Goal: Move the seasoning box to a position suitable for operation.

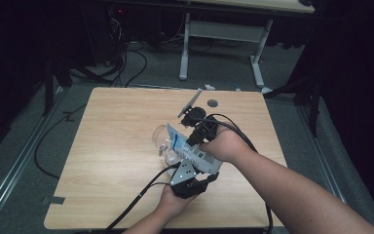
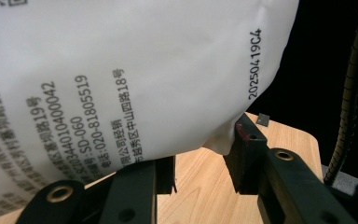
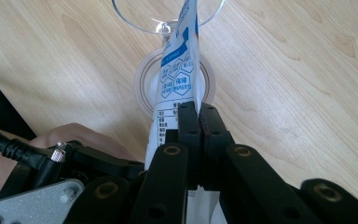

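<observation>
Right gripper view is showing my right gripper pinching the soft, light pouch at its edge — left gripper is cradling its floppy bottom — over the fragile glass.

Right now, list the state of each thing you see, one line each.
Pouch: off the table, tilted, top corner at the glass rim.
Glass: on the table, looks empty.
Right gripper: shut on the pouch edge.
Left gripper: jaws part open around the pouch's lower end; grip unclear.
Table: bears the glass.
</observation>
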Demonstrator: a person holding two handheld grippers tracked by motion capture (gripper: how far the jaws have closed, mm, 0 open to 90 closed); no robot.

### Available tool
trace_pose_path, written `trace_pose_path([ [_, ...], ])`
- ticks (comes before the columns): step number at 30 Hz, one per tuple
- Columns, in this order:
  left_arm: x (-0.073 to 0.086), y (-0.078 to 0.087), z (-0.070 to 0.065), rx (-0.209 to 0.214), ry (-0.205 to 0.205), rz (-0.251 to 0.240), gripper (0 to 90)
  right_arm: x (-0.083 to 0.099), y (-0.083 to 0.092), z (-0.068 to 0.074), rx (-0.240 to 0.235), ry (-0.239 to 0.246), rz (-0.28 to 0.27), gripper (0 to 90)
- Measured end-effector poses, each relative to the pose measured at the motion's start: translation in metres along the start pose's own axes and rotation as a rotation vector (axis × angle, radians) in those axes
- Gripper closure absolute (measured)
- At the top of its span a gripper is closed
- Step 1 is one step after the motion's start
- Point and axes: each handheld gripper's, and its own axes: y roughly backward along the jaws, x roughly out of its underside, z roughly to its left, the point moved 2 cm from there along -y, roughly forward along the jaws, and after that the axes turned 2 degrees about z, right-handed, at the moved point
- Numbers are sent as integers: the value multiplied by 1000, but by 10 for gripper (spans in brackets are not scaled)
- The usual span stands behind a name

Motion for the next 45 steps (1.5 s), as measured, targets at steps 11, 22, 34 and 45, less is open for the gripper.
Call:
trace_pose_path([
  [11, 0, 0, 0, 0, 4, -2, 669, -1, -3, 0, 5, 1, 6, 894],
  [22, 0, 0, 0, 0, 5, -5, 669, -2, -3, 0, 9, 16, 5, 894],
  [34, -1, 1, 1, -3, 3, -6, 669, -5, -3, 0, 1, 16, 11, 894],
  [45, -2, 0, 1, -3, 0, -10, 669, -5, -1, 0, -1, 15, 15, 893],
])
